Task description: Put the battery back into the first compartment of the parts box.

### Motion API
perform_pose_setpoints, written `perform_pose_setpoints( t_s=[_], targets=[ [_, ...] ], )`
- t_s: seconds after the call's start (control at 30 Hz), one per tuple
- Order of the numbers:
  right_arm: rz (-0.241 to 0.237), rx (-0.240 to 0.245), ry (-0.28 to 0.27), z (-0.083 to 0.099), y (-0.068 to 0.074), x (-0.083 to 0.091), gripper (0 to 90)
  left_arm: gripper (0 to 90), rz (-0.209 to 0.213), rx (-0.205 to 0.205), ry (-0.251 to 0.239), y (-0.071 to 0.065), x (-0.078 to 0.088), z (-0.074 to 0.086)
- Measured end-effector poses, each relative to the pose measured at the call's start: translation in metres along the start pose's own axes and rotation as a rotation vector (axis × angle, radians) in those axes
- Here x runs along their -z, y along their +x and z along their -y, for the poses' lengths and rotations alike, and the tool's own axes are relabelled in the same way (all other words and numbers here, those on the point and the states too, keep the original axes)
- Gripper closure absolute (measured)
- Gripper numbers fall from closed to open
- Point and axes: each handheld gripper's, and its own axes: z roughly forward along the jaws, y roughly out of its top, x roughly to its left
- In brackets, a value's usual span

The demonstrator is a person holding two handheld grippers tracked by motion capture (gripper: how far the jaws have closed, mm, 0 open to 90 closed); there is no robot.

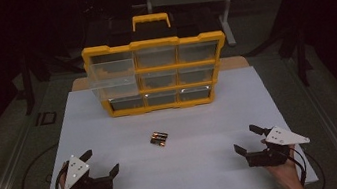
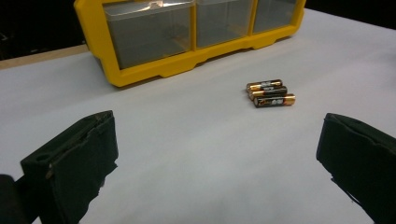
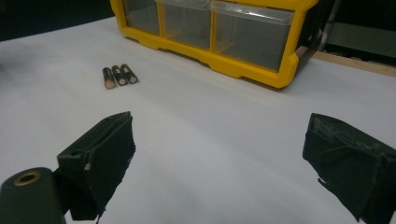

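I'm holding both tongs low over the white table [image 1: 111, 133], jaws spread wide, nothing between them: left gripper [image 1: 100, 165] near the front-left corner, right gripper [image 1: 248, 139] near the front-right. Three batteries [image 1: 159, 139] are lying side by side, touching, about mid-table, between my hands and the yellow drawer organizer [image 1: 157, 73] standing upright at the back. In the left gripper view the batteries [image 2: 271, 93] are sitting ahead and slightly right of centre; in the right gripper view they [image 3: 120, 75] are off to the upper left. I'm judging them as small, rigid, dense for their size, with smooth cylindrical jackets, so they're likely to roll or squirt out if I pinch off-centre. I'm planning to take one at mid-length, pads across the diameter, jaws square to its long axis. The outer cell is the easier pick; the middle one has neighbours blocking the pads. One clear drawer [image 1: 112, 77] at the organizer's top left is standing pulled out, probably the drop target. Not fragile, so firm grip is fine.
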Motion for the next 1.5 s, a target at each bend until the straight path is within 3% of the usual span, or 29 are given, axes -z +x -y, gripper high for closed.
perform_pose_setpoints(
  t_s=[0.47,0.57,0.7,0.73,1.1,1.5],
  targets=[
    [-0.011,-0.040,-0.024,-0.010,-0.001,-0.003,8.4,0.0,0.001,0.013,-0.019,0.001,0.000,-0.002],
    [-0.030,-0.056,-0.038,-0.023,-0.004,-0.006,8.4,0.0,-0.002,0.018,-0.019,-0.001,0.000,-0.003],
    [-0.043,-0.030,-0.021,-0.035,-0.004,-0.011,8.4,0.0,0.005,0.019,-0.018,-0.002,-0.002,-0.003],
    [-0.053,-0.028,-0.023,-0.046,-0.004,-0.016,8.5,0.0,0.009,0.016,-0.016,-0.003,-0.002,-0.003],
    [-0.090,0.005,-0.020,-0.094,-0.003,-0.049,8.5,0.0,0.013,0.029,-0.016,-0.003,-0.002,-0.003],
    [-0.151,0.047,0.072,-0.133,0.017,-0.113,8.5,0.0,0.012,0.037,-0.012,-0.002,-0.002,-0.002]
  ],
)
